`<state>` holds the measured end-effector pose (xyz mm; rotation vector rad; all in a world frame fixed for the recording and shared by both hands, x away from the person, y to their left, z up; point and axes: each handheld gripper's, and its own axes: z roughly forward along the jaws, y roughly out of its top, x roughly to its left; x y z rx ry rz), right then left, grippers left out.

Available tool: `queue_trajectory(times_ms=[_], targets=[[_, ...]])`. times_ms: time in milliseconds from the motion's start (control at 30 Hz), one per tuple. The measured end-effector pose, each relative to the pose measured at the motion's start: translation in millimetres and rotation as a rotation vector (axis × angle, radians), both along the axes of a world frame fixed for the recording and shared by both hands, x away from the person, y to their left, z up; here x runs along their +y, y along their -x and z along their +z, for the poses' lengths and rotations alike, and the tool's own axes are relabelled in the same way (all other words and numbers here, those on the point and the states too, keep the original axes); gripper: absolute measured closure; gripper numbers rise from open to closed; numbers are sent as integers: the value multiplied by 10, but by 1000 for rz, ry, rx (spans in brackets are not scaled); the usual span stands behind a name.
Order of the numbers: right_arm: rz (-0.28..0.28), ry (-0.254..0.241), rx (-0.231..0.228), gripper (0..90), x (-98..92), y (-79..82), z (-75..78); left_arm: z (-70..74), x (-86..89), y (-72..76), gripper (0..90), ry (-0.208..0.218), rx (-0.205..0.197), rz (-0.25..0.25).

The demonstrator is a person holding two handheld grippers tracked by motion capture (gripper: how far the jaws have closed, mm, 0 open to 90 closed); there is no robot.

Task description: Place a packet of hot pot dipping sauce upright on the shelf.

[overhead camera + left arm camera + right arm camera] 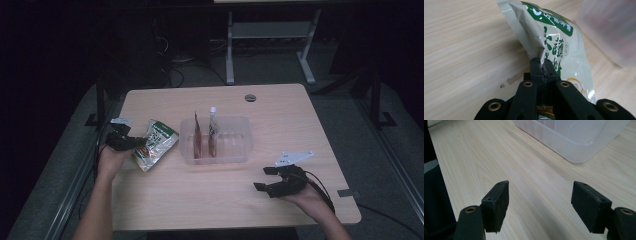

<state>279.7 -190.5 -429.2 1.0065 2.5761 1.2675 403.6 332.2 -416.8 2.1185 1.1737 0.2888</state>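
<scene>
1. Wooden table (280, 120), pale and light-grained, carries everything; dark floor and metal desk legs lie beyond its far edge.
2. Clear plastic bin (239, 131) sits near the middle of the table. Two slim pouches stand upright in its left part: a red one (197, 137) and, just beside it, one with a white cap (213, 131). The rest of the bin looks empty.
3. Snack bag (156, 143), green and cream, lies just left of the bin, its lower end raised off the table. Its front carries large green Chinese characters and a green band with white characters; I cannot read them surely enough to name a brand.
4. Left gripper (131, 143) has its jaws pressed together on the bag's edge, a fold of foil pinched between the pads (539, 67).
5. Right gripper (266, 179) hovers near the front right of the table, well apart from the bin, jaws spread wide with nothing between them.
6. Step in hand, as I judge it: the bag is gripped and just coming off the table, bound for the bin. The next move calls for lifting it clear of the near wall, turning it upright and lowering it into the free space right of the pouches without knocking them over.
</scene>
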Motion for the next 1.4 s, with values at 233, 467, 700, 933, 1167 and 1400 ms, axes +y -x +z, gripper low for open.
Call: queue_trajectory(times_ms=[233, 467, 700, 933, 1167, 1400], targets=[[-7, -8, 0, 300, -29, 3, 14, 172, 66, 247, 898, 40, -8, -35], [-4, -29, 18, 295, -37, -11, 24, 246, 82, 524, 898, 31, -9, -63], [-8, -54, 36, 286, -28, -37, 25, 335, 102, 812, 898, 43, -35, -89], [-5, -64, 55, 287, -18, -67, 26, 393, 95, 1133, 898, 60, -60, -129], [-1, -71, 58, 289, -12, -86, 33, 390, 2, 1298, 897, 86, -61, -192], [-5, -108, 91, 286, -24, -104, 46, 408, -287, 1315, 898, 93, -57, -289]])
